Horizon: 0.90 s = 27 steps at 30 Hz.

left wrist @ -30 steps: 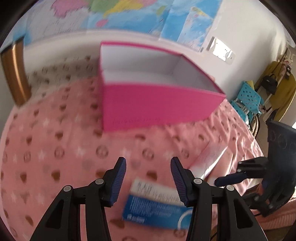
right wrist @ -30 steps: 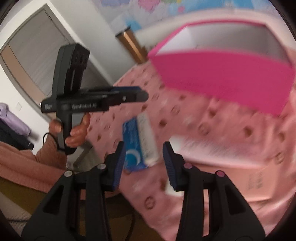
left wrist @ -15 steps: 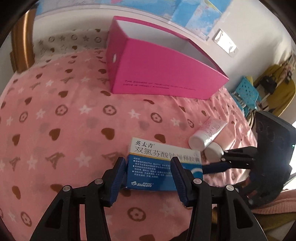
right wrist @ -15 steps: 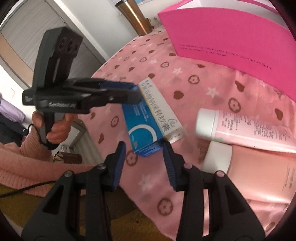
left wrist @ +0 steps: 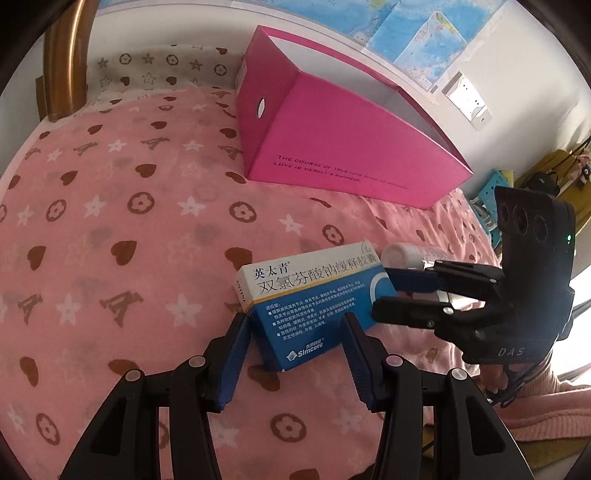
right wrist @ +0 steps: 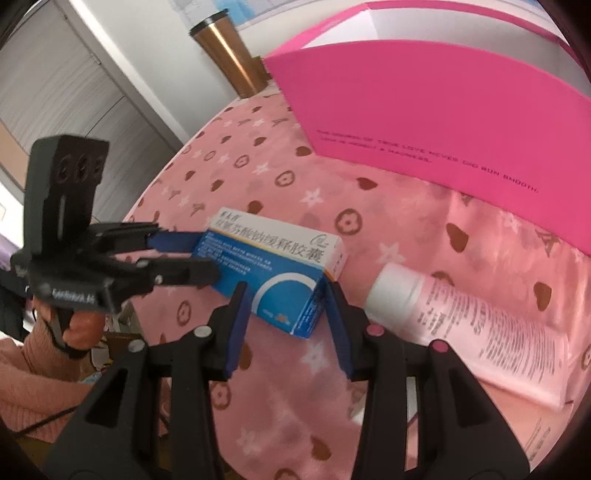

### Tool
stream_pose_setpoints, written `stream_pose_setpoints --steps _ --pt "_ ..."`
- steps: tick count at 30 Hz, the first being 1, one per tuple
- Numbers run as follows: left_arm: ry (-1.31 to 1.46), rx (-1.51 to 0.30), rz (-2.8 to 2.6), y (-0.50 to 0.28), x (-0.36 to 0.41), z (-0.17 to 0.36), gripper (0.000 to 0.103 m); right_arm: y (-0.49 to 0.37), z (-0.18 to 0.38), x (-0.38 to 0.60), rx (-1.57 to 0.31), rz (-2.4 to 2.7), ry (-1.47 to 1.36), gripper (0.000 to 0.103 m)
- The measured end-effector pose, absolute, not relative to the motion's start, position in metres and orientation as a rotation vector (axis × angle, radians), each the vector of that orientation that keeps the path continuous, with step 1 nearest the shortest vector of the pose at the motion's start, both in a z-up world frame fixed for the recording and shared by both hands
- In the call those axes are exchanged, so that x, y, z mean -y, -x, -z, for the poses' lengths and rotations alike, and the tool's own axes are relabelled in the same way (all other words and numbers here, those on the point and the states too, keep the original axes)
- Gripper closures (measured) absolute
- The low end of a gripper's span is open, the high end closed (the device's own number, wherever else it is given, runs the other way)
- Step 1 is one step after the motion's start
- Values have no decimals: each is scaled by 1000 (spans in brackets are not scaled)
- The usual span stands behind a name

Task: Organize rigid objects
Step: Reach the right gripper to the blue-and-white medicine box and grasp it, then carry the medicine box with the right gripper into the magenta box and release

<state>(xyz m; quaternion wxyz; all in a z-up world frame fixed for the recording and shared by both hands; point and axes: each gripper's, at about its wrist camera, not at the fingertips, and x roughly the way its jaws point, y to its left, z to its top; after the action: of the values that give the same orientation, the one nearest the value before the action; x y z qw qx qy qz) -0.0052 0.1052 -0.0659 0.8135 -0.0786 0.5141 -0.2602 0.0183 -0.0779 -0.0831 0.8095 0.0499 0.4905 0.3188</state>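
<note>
A blue and white medicine box [left wrist: 314, 302] lies on the pink patterned cloth [left wrist: 110, 221]; it also shows in the right wrist view [right wrist: 275, 271]. My left gripper [left wrist: 295, 332] is open, its fingers on either side of the box's near end. My right gripper [right wrist: 284, 295] is open and straddles the box's other end; its fingertips [left wrist: 391, 291] reach the box from the right. A pink tube with a white cap [right wrist: 469, 314] lies right of the box. A large open pink box [left wrist: 343, 147] stands behind.
A copper tumbler [right wrist: 229, 51] stands at the back left of the pink box. A pale pink flat carton [right wrist: 517, 424] lies under the tube. The cloth's near edge drops off just behind both grippers. World maps [left wrist: 406, 26] hang on the wall.
Both grippers have dropped lower and closed in on the medicine box from opposite ends; each now has its open fingers around one end of it.
</note>
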Motion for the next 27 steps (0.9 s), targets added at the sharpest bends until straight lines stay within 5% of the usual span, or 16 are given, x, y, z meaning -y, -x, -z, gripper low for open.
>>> stream_pose_setpoints --steps 27 --pt "95 -874 600 -49 -61 -48 53 -29 -27 133 -784 -643 -142 59"
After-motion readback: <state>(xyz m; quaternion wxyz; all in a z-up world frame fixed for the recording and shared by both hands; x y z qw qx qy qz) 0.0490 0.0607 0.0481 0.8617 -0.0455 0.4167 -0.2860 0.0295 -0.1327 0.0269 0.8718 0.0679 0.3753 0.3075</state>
